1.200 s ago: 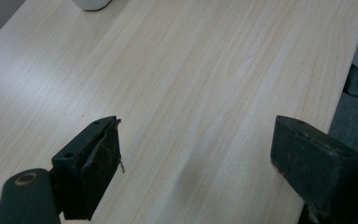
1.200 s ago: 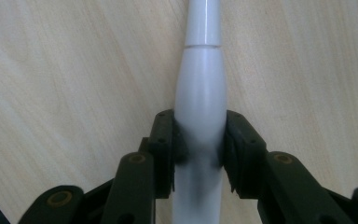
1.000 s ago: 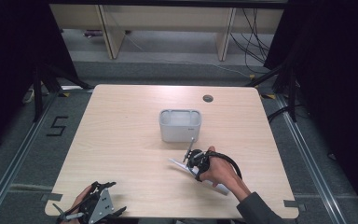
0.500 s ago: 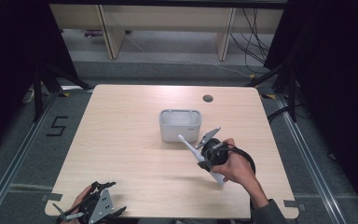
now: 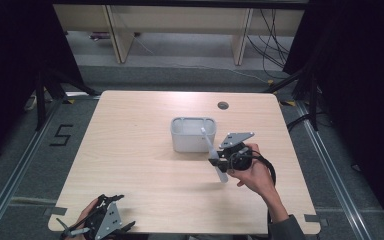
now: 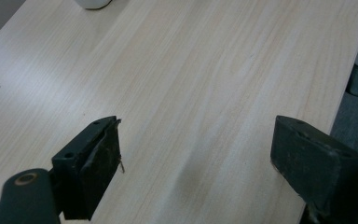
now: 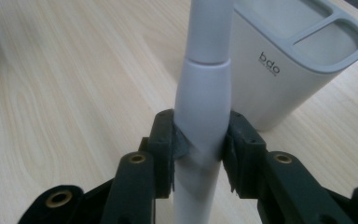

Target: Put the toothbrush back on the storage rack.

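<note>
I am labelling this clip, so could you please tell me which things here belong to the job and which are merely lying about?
In the job:
- white pen-like stick, clamped in the right gripper
- grey holder beside it

Idle:
- left gripper, open over bare table
- cable hole

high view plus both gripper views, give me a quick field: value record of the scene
held item: white stick-shaped tool, tilted, lifted off the table
right gripper: shut on the tool, just right of the holder
left gripper: open, nothing between the jaws, at the near left table edge
holder: grey two-compartment holder, upright at mid table, marked "bdo"
holder contents: none visible
table: light wooden table, round cable hole at the far side
likely next move: tool goes into the holder, a guess from its nearness
</note>
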`<state>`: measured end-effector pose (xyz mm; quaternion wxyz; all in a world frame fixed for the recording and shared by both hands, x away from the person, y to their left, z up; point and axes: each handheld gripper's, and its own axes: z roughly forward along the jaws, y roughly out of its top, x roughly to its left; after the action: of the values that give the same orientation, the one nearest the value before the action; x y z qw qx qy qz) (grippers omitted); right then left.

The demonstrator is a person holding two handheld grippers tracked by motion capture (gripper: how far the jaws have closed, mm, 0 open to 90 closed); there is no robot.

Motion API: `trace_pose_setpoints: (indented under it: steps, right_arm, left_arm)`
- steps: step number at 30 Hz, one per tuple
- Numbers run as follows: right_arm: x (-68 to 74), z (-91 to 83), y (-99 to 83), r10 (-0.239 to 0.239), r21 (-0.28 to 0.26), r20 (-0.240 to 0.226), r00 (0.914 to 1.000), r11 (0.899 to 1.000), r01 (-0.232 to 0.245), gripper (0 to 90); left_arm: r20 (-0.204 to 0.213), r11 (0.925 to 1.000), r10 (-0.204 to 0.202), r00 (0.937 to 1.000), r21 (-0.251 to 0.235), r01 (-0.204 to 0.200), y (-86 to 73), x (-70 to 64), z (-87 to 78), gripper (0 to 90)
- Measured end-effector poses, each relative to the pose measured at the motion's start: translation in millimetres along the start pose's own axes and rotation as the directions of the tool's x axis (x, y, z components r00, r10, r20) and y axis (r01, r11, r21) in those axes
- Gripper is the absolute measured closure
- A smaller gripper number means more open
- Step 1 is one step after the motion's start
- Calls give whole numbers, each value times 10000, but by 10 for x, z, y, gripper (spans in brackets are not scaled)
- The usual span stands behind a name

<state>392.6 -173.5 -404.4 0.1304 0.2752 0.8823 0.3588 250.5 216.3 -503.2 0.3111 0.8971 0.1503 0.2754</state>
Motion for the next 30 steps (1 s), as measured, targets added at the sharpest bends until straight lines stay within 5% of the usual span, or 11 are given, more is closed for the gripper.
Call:
trace_pose_setpoints:
  steps: [10,16,30]
  right_arm:
    - [-37,-26,80,110,-1362,88,9999,9906,-97,671]
    - [-54,-29,137,262,-1879,229,9994,9819,-215,671]
    - [-105,-32,288,554,-2419,84,9984,9689,-518,670]
  left_arm:
    - [-168,9995,-254,9995,-216,250,-4,-12,20,154]
    - [-9,10000,-22,10000,-7,22,-1,-1,1,154]
    - [-154,9997,-185,9997,-159,182,-3,-9,18,154]
